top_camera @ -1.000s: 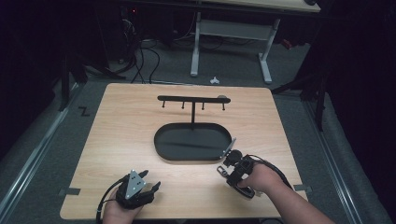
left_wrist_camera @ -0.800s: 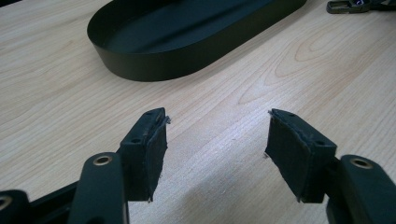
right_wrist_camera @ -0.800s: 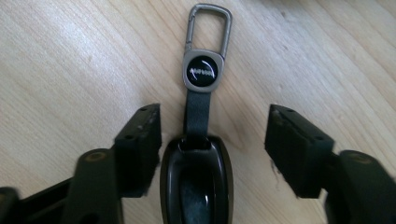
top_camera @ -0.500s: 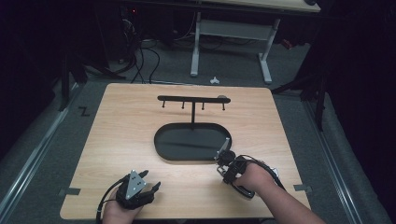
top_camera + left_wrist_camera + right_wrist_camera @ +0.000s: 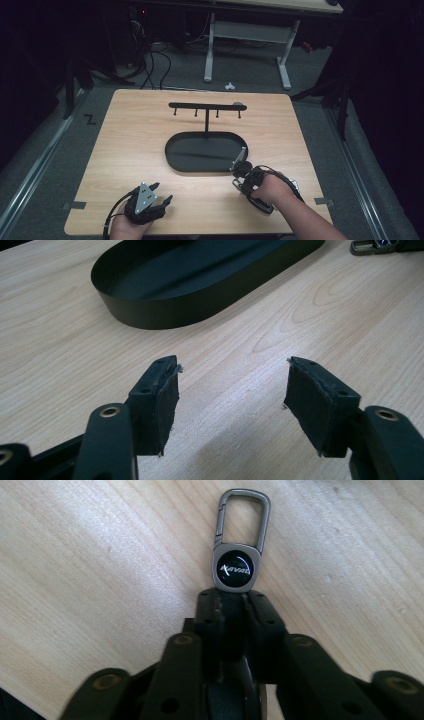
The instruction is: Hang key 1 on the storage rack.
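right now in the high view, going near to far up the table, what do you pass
left gripper → right gripper, fingers closed on a keychain → black oval tray → black hook rack → far edge of the wooden table

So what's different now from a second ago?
The right claw has just been closing and now pinches the keychain on the table, close to the tray. The left claw stayed open and still; tray and hook stand haven't moved.
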Demonstrator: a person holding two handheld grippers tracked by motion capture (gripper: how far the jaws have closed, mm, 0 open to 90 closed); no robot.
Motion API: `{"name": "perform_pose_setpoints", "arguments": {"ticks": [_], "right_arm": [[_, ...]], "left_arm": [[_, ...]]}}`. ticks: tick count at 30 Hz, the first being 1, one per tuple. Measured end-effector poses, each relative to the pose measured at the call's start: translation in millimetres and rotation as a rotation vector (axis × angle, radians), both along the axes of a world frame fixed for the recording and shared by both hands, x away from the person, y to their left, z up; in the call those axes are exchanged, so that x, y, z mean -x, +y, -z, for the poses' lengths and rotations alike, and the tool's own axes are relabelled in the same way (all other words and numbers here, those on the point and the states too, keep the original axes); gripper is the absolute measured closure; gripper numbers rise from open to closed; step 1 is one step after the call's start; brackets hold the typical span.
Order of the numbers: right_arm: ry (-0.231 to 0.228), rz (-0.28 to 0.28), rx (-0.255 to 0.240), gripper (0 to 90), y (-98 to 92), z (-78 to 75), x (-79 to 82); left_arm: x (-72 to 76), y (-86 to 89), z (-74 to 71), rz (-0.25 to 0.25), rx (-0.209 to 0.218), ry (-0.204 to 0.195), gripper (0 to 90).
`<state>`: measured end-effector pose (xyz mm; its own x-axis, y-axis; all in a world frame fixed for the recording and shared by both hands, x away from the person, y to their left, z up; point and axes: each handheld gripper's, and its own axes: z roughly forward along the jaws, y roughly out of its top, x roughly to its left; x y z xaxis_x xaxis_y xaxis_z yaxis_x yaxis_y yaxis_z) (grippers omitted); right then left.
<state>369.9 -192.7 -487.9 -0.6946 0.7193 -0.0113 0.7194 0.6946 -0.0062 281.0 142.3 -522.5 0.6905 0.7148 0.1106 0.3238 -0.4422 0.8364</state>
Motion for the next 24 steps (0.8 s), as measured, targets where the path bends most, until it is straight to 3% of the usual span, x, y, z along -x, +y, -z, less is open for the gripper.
{"name": "perform_pose_setpoints", "arguments": {"ticks": [7, 10, 14, 19, 21, 24], "right_arm": [[-0.007, -0.024, 0.003, 80.1, 1.2, 0.1, 0.7], [-0.010, -0.009, -0.013, 80.1, -1.5, 0.3, 0.3], [-0.017, -0.007, 0.000, 80.1, -0.5, -2.6, 0.3], [-0.024, 0.004, -0.029, 80.2, -1.8, -20.9, 1.0], [-0.047, 0.008, -0.049, 80.2, -4.5, -36.4, 3.0], [-0.065, 0.006, -0.056, 80.2, -5.9, -45.5, 4.5]], "left_arm": [[0.1, 0.4, -0.3, 0.001, -0.001, 0.001, 38.3], [0.1, 0.5, -0.4, 0.001, 0.000, 0.001, 38.4], [0.2, 1.5, -0.8, -0.004, 0.005, -0.002, 38.4], [-0.2, 1.2, 0.0, -0.003, 0.003, -0.001, 38.4], [0.1, 0.7, -0.1, 0.000, 0.001, 0.001, 38.4], [0.5, 0.5, -0.3, 0.000, 0.002, -0.002, 38.4]]}}
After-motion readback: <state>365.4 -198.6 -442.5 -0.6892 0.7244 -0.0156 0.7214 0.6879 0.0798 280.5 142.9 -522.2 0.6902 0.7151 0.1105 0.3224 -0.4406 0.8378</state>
